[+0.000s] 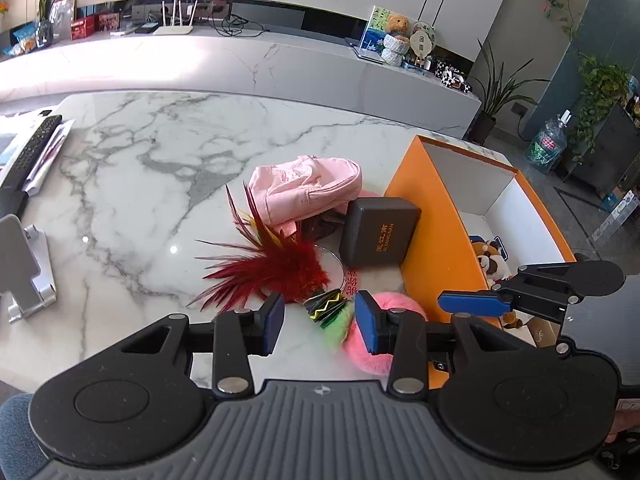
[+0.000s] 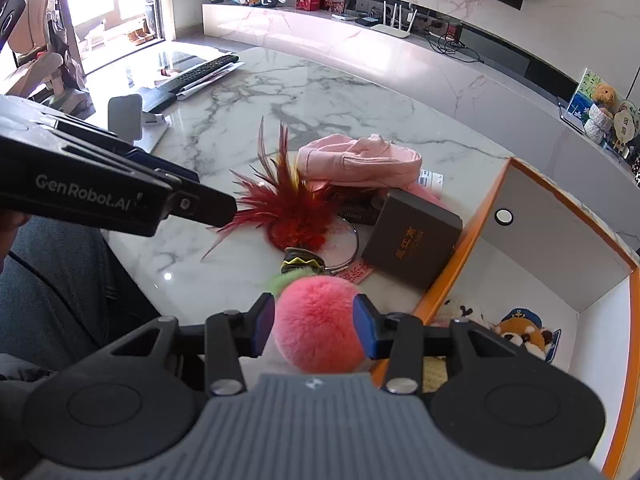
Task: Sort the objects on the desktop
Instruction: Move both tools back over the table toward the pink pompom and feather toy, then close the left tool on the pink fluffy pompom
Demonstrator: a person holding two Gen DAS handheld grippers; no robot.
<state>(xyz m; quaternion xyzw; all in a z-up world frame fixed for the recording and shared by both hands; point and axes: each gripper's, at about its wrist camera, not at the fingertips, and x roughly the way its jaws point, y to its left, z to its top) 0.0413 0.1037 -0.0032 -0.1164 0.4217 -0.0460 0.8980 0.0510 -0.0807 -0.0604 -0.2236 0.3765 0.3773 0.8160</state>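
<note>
A pink fluffy ball [image 2: 320, 320] with a green tuft sits between the blue pads of my right gripper [image 2: 316, 322], which is closed on its sides; the ball also shows in the left wrist view [image 1: 362, 346]. My left gripper [image 1: 320, 320] is open and empty above a red feather shuttlecock [image 1: 276, 268], whose folded base [image 1: 326, 306] lies just in front of the jaws. A pink cap [image 1: 308, 188], a dark box [image 1: 378, 232] and a round mirror [image 1: 334, 260] lie nearby. The orange box [image 1: 432, 216] at right holds plush toys [image 2: 520, 334].
A remote [image 1: 28, 152] and papers lie at the table's far left, with a metal stand [image 1: 24, 276] near the left edge. The right gripper's finger [image 1: 472, 304] reaches across the orange box wall. A marble TV bench runs behind the table.
</note>
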